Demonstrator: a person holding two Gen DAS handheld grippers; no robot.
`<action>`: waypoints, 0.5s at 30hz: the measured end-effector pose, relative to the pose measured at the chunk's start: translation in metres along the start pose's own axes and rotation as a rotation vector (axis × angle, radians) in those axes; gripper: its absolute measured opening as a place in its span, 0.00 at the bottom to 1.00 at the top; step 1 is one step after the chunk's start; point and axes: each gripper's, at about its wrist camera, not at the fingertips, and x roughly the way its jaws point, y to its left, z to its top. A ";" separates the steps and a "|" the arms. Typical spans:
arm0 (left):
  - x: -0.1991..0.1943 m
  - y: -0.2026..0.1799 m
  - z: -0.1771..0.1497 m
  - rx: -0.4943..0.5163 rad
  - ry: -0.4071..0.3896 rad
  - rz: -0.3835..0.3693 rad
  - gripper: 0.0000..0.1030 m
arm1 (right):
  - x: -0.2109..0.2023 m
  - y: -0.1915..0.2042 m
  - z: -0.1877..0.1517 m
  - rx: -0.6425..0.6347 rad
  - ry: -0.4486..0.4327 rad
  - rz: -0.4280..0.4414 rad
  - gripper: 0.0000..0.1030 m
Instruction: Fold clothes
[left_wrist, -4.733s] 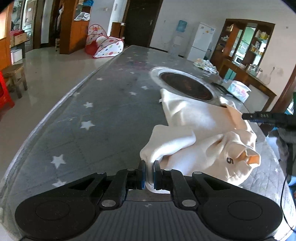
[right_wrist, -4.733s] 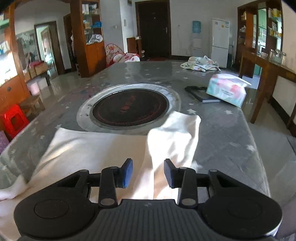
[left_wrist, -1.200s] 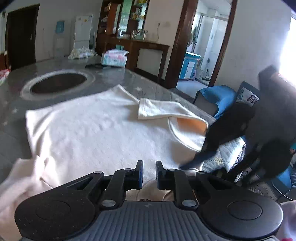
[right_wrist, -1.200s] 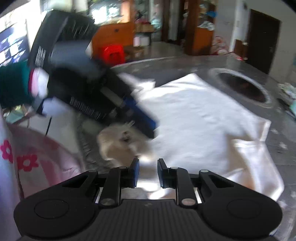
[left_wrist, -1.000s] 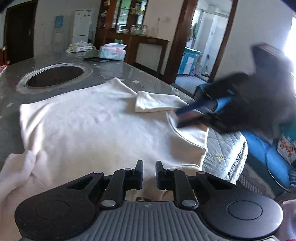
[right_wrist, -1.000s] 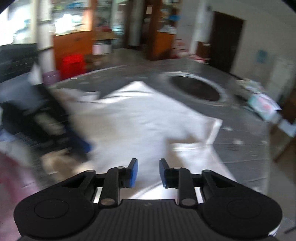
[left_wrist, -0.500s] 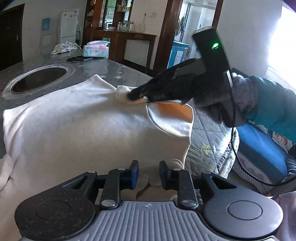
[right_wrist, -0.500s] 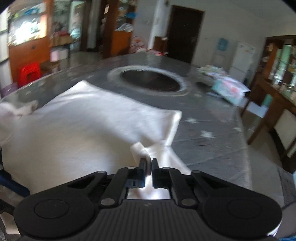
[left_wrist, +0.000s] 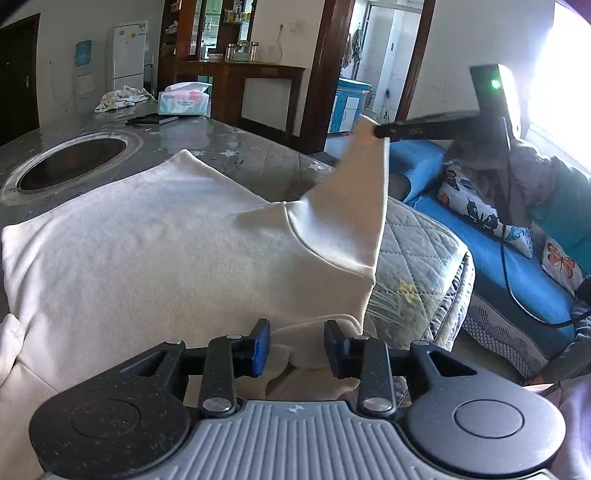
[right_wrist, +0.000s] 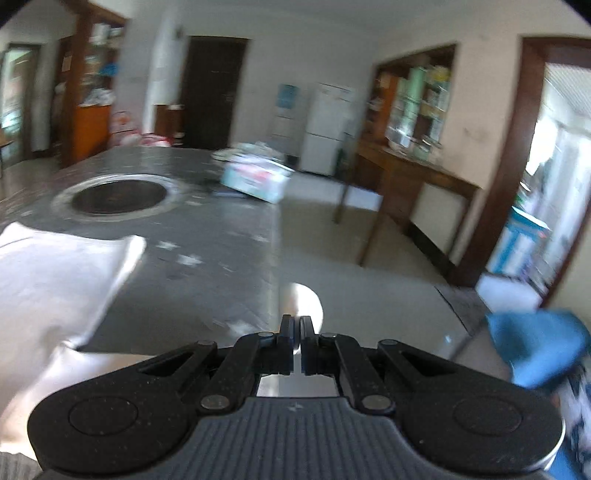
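- Cream sweatshirt: spread on the grey table, reaching its near edge.
- Left gripper: fingers spread, hem bunched between them, touching neither.
- Right gripper: pressed together, pinching a sleeve raised off the table's right edge.
- Right wrist view blurred; pinched fabric shows only as a pale patch.
- Fabric plain, fleecy, lightly creased.

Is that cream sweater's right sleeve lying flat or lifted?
Lifted. The sleeve rises off the cream sweater, pinched by the right hand-held gripper, whose jaws are shut on fabric.
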 end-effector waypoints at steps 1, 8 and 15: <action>0.000 0.000 0.000 0.001 0.001 -0.001 0.34 | 0.000 -0.007 -0.006 0.022 0.014 -0.016 0.02; 0.000 0.000 0.000 0.009 0.007 -0.002 0.36 | 0.018 -0.027 -0.037 0.092 0.149 -0.099 0.06; -0.009 0.006 0.001 -0.028 -0.017 0.025 0.36 | 0.004 -0.010 -0.022 0.081 0.089 0.030 0.19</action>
